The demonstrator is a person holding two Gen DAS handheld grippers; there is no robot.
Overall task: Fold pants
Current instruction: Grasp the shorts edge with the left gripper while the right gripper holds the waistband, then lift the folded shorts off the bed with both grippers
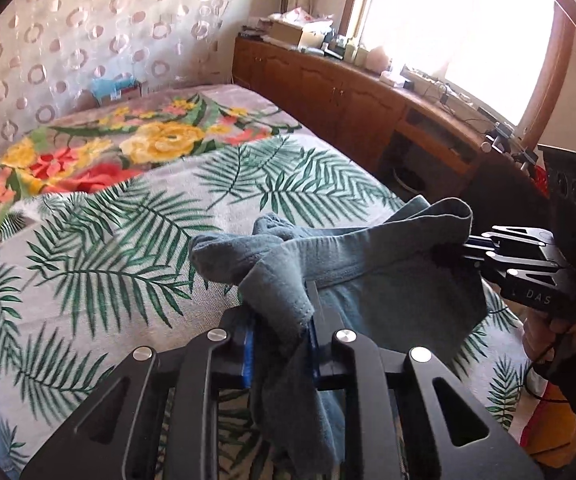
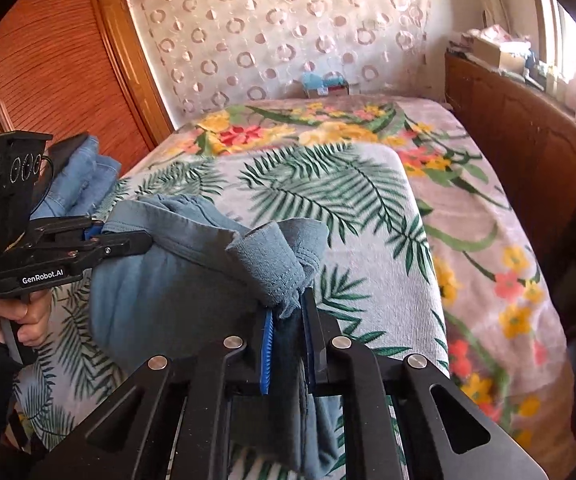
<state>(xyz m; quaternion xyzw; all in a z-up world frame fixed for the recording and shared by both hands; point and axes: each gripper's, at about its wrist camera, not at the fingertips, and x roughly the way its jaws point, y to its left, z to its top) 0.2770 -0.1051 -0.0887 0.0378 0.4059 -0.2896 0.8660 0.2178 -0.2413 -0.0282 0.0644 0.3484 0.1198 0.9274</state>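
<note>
**Both pairs of fingers clamped on the blue-grey pants above the bed**

Fingers of the left gripper (image 1: pixel 280 320) are pinched together on a bunched edge of the blue-grey pants (image 1: pixel 367 272), with cloth spilling over the tips and hanging down between the blue pads (image 1: pixel 248 354). Fingers of the right gripper (image 2: pixel 288 316) are likewise closed on a gathered hem of the same pants (image 2: pixel 160 280), fabric trapped between their pads. Between the two grips the pants sag in a loose band, raised off the bedspread.

Under the fingers lies a palm-leaf blanket (image 1: pixel 128 240) spread on the bed; beyond the fingertips it gives way to a floral blanket (image 1: pixel 160 140). Left of the right gripper's fingers, past the other gripper, a pile of folded jeans (image 2: pixel 84 176) sits at the bed's edge. To the right of the fingers runs a wooden cabinet (image 1: pixel 347 96) under a bright window (image 1: pixel 459 28). A hand (image 2: pixel 16 316) grips the left gripper's handle.
</note>
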